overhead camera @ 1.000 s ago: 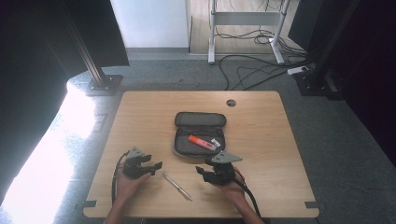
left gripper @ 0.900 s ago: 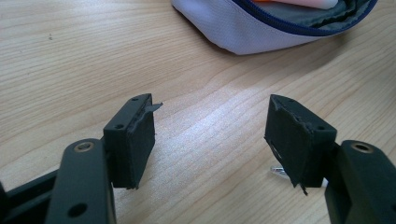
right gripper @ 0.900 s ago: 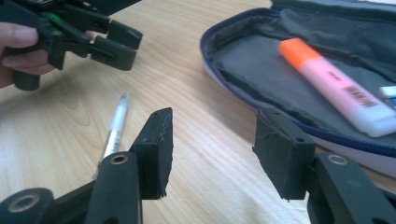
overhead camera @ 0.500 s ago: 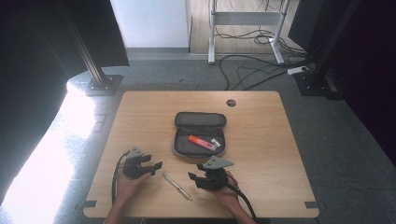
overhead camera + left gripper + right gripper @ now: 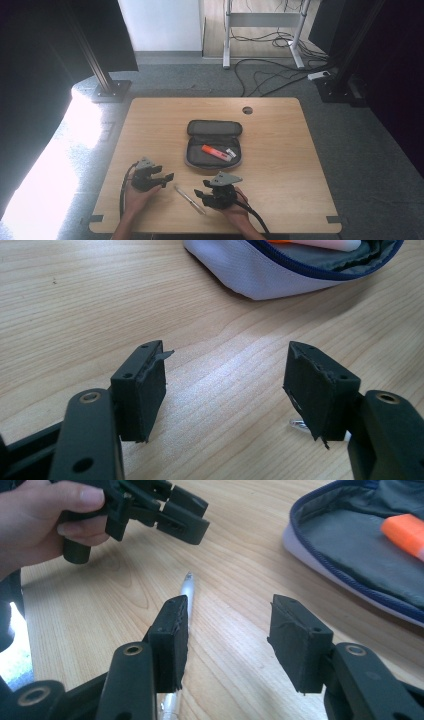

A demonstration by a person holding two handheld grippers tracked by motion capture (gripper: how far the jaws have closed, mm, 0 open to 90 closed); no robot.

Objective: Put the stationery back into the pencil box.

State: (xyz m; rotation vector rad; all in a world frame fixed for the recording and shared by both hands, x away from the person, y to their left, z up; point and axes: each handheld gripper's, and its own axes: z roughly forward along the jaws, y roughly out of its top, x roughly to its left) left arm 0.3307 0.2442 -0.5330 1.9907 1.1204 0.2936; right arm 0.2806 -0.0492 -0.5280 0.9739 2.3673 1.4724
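Since the earlier high view, the right gripper [image 5: 202, 194] has slid leftward across the light wooden table [image 5: 300, 165] toward the slim silver pen [image 5: 189, 199], and its jaws have just been closing a little with nothing between them. In the right gripper view those jaws stand about half apart and grip nothing; the pen [image 5: 181, 611] lies flat on the wood, its shaft running under and behind the left-hand jaw, its tip pointing away beyond that jaw's end.

The left gripper [image 5: 162, 179] has kept its place. Its jaws are spread wide and empty over bare wood in the left gripper view, where a bit of the pen [image 5: 298, 424] peeps out just behind the right-hand jaw.

The open grey zip-up pencil case with a blue zipper [image 5: 214, 145] lies ahead of both pairs of jaws, well apart, an orange highlighter [image 5: 213, 151] inside it.
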